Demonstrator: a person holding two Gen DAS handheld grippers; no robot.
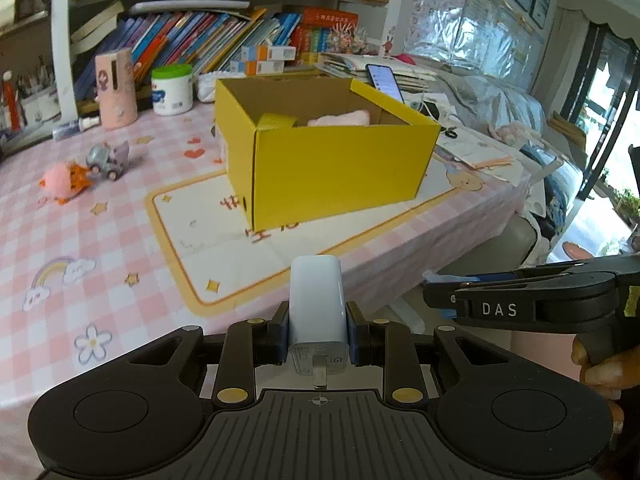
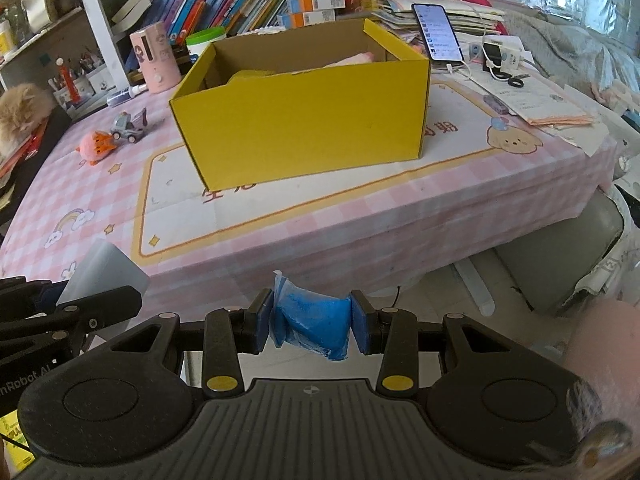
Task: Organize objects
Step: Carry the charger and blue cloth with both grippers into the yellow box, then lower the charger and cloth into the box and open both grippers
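Left gripper (image 1: 318, 330) clamped on white charger (image 1: 317, 300), right gripper (image 2: 312, 322) pinching blue packet (image 2: 316, 326), both held off the near edge of pink checked table (image 2: 360, 232); beyond, open yellow box (image 2: 304, 128) on the mat, pink cloth (image 1: 340, 119) inside; toy truck (image 1: 109, 159) far left.

The left gripper (image 1: 318, 330) is clamped on a white charger (image 1: 317, 304), short of the yellow box (image 1: 340, 168) and angled down toward it. Beside it, the right gripper (image 2: 311, 326) pinches a blue packet (image 2: 316, 326), likewise tilted toward the box.
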